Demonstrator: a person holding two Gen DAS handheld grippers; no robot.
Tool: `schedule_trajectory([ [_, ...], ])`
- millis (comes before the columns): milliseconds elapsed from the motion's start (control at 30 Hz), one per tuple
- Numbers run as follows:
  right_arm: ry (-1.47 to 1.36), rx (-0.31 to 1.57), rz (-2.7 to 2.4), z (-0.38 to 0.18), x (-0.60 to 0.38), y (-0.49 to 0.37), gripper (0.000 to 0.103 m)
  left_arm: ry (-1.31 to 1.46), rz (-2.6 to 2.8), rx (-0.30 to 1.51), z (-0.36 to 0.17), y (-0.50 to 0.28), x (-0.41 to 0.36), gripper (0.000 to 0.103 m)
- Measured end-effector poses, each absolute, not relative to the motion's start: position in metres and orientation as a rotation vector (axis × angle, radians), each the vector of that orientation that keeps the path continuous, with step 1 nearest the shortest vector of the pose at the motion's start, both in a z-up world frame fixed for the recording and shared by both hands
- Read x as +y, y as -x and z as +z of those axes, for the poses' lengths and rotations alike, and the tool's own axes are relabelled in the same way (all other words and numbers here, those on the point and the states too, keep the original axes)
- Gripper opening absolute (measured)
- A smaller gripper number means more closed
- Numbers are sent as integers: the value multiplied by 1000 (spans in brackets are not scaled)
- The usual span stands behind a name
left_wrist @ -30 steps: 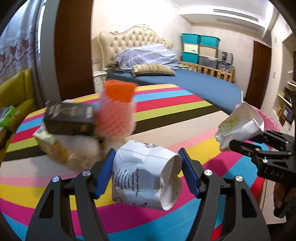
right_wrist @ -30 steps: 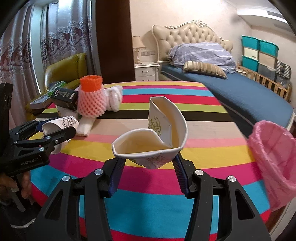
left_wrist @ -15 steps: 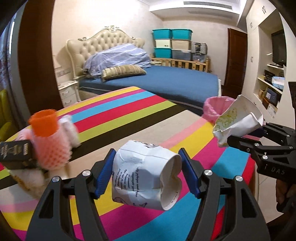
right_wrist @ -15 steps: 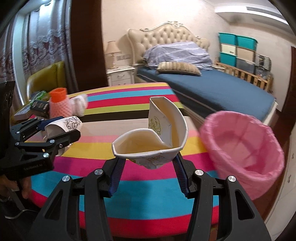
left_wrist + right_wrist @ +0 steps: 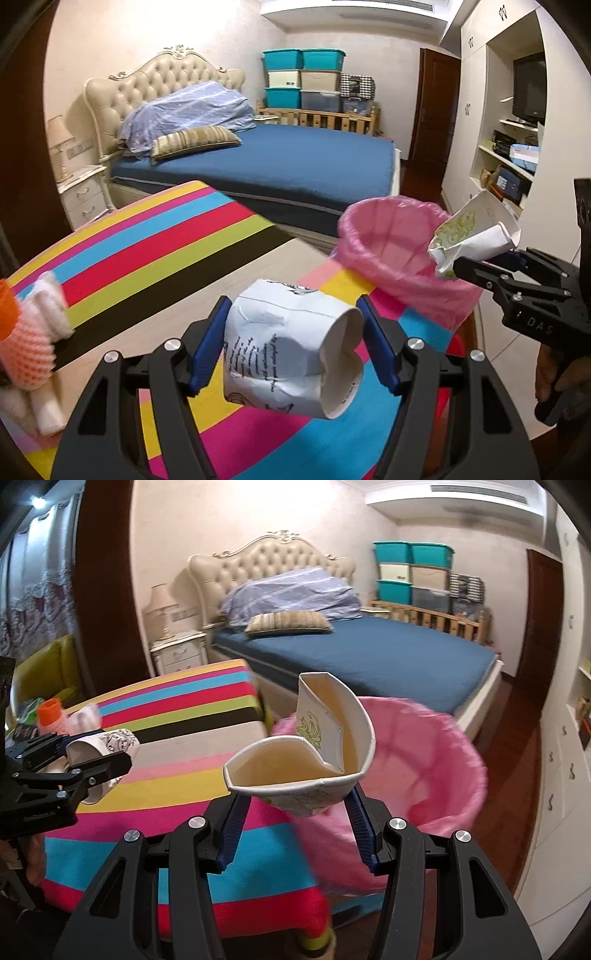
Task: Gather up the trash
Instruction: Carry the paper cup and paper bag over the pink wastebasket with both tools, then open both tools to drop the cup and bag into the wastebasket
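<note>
My left gripper point(image 5: 293, 341) is shut on a crumpled white paper cup with black print point(image 5: 291, 349), held above the striped table point(image 5: 155, 243). My right gripper point(image 5: 295, 812) is shut on a crushed white paper cup with green print point(image 5: 306, 753), held at the near rim of the pink-lined trash bin point(image 5: 424, 768). In the left wrist view the right gripper point(image 5: 476, 264) and its cup point(image 5: 476, 236) hang over the bin point(image 5: 391, 236). The left gripper point(image 5: 96, 755) shows at the left of the right wrist view.
More trash sits at the table's left: an orange foam-net item point(image 5: 22, 343) and white wrappers point(image 5: 51, 310). A blue bed point(image 5: 280, 162), a nightstand point(image 5: 177, 653), stacked storage boxes point(image 5: 303, 81) and wall shelves point(image 5: 513, 147) stand behind.
Both grippers have swung right, away from the trash pile, toward the pink bin. The bin now fills the right wrist view. Both cups stay gripped.
</note>
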State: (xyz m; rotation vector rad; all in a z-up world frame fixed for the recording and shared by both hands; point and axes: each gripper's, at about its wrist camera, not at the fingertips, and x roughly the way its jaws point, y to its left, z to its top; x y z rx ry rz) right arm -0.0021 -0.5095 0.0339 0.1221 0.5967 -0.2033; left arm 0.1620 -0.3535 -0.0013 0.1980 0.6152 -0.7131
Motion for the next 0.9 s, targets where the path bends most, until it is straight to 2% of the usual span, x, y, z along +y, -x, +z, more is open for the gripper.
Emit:
schedule_trajectory([
  [633,-152,618,-327,10,-602,-6,50,-195,-878,627,14,-200,-510,67],
  [767,-169,627,-324,1,-611,-10,52,-191,-890,634,10,-211,-538,69],
  [800,-174,628,-318,-2,-613,-12,58,-189,-890,641,8,-214,-544,80],
  [867,-186,626,-332,-3,-613,-13,73,-180,-870,640,6,-217,-550,88],
  [900,-193,624,-334,-3,-614,-12,74,-176,-858,636,7,-218,-551,90],
])
